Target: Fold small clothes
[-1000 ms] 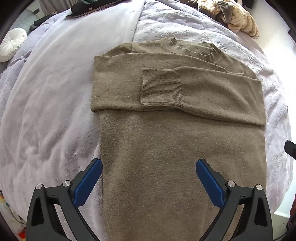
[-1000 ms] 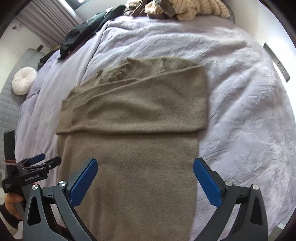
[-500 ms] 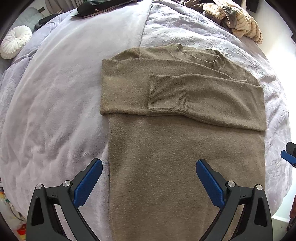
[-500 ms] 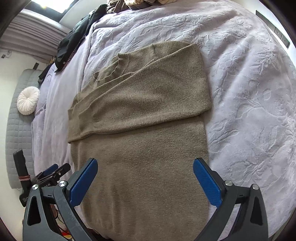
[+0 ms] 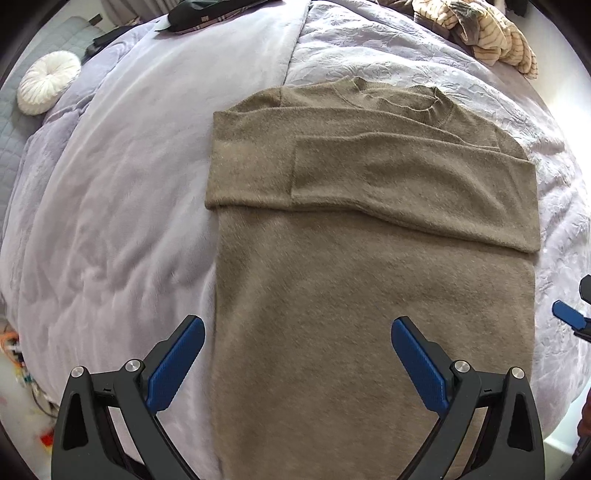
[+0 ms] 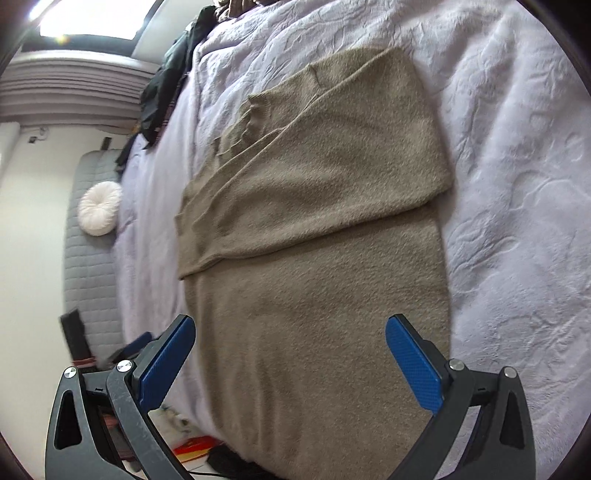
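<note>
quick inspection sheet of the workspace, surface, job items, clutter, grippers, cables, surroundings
surface: lilac bedspread, soft and rumpled.
job's things: olive sweater lies flat, both sleeves folded across the chest, hem end toward the cameras.
clutter: striped beige clothes and dark garment at the far edge; round white cushion beside the bed.
grippers: left gripper open over the lower sweater, empty; right gripper open, empty.
cables: thin dark cable on the floor.
surroundings: grey quilted panel, curtain.
</note>
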`<state>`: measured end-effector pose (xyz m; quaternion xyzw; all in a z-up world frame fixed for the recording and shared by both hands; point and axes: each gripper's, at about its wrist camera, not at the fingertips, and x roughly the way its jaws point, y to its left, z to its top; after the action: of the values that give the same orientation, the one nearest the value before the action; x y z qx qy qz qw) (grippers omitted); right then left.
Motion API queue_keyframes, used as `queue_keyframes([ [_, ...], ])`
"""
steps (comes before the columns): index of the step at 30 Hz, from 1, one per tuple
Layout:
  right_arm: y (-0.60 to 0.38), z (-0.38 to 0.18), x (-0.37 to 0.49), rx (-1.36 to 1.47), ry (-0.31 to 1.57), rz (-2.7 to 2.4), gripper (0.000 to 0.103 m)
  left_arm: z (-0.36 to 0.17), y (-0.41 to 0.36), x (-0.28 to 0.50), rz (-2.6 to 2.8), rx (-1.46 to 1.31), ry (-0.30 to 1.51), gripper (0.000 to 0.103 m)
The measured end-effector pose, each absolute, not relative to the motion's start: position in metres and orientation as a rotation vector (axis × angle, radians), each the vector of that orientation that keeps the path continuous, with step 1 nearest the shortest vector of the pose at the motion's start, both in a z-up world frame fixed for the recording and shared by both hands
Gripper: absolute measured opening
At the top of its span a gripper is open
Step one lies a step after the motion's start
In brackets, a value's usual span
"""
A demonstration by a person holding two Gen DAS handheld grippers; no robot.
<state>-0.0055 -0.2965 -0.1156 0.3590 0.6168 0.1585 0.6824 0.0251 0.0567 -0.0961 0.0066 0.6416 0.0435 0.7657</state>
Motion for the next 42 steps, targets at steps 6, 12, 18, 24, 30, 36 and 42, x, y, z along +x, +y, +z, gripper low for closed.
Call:
queue_keyframes([
  [6, -0.301, -0.111, -0.009, 0.801, 1.395, 0.482, 0.103, -0.090, 0.040, 0.000, 0.142, -0.039, 1.388, 0.101],
  [12, -0.299, -0.097, -0.024, 0.738, 1.334, 0.541, 0.103, -0.088, 0.039, -0.018, 0.149, -0.034, 1.389, 0.101],
  [18, -0.286, -0.115, -0.055, 0.732, 1.435, 0.518, 0.103, -0.100, 0.068, -0.047, 0.091, -0.083, 1.393, 0.101],
  [24, -0.272, -0.140, -0.112, 0.768, 1.496, 0.469, 0.103, -0.124, 0.114, -0.102, 0.011, -0.188, 1.419, 0.101],
  [30, -0.269, -0.157, -0.171, 0.780, 1.543, 0.419, 0.103, -0.156, 0.146, -0.150, -0.044, -0.307, 1.501, 0.101],
  [36, -0.278, -0.157, -0.197, 0.821, 1.540, 0.397, 0.103, -0.181, 0.140, -0.165, -0.179, -0.419, 1.573, 0.101],
  [42, -0.272, -0.178, -0.201, 0.892, 1.574, 0.443, 0.103, -0.186, 0.127, -0.159, -0.200, -0.405, 1.576, 0.101],
])
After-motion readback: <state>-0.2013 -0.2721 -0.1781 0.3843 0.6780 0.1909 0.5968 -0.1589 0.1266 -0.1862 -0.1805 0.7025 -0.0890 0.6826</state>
